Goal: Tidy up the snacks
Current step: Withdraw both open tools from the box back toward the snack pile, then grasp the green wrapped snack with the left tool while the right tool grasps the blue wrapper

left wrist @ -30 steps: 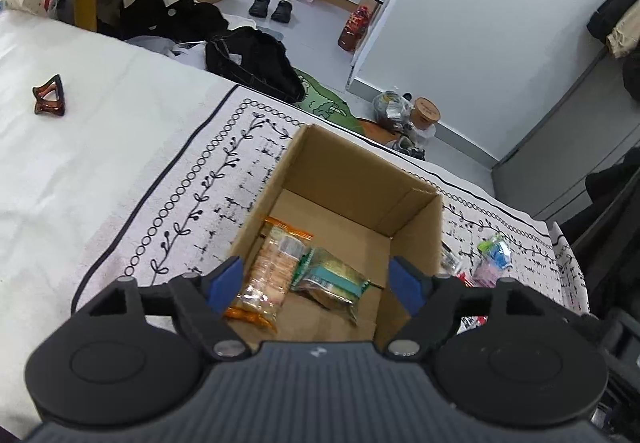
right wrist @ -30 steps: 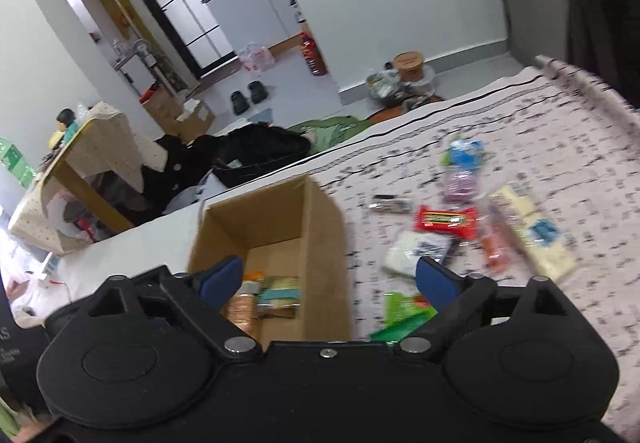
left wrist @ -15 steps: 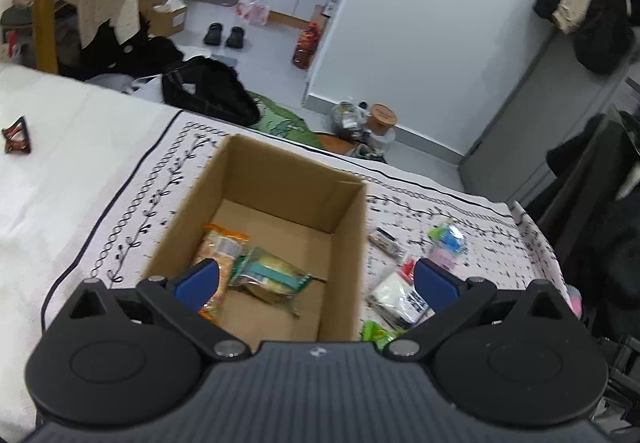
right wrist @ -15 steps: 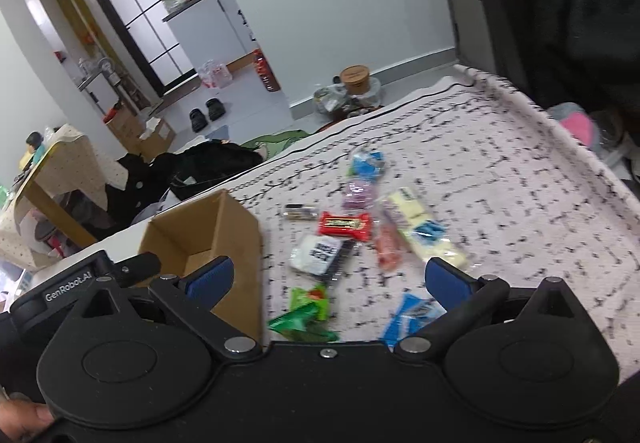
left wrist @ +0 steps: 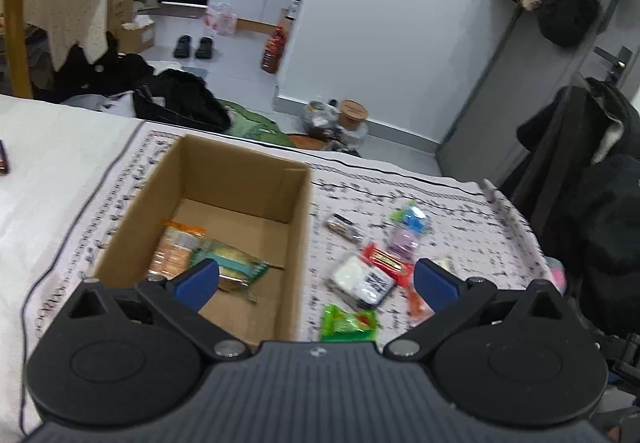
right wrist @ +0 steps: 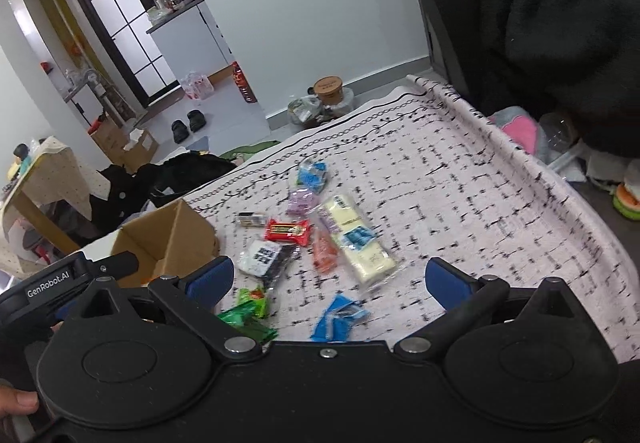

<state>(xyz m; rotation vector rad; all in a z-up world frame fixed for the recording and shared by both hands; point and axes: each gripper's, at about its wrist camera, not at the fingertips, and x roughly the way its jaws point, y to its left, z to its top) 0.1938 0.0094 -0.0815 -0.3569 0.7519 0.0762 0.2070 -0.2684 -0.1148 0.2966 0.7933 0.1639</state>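
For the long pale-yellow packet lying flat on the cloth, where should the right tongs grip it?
Across its narrow width near the middle, coming from above: the long pale-yellow packet lies flat, longer than wide, its right edge bare cloth. The right tongs are open.

The one clearly readable text is showing in the right wrist view: white lettering "GenRobot.AI" is sitting on the dark body of the left tool (right wrist: 60, 277), at the near left edge beside the cardboard box (right wrist: 176, 239). The red snack packet (right wrist: 287, 232) among the wrappers is carrying a yellow band of print, and the white and black packet (right wrist: 262, 257) is showing dark block characters, but both are blurring too much to read.
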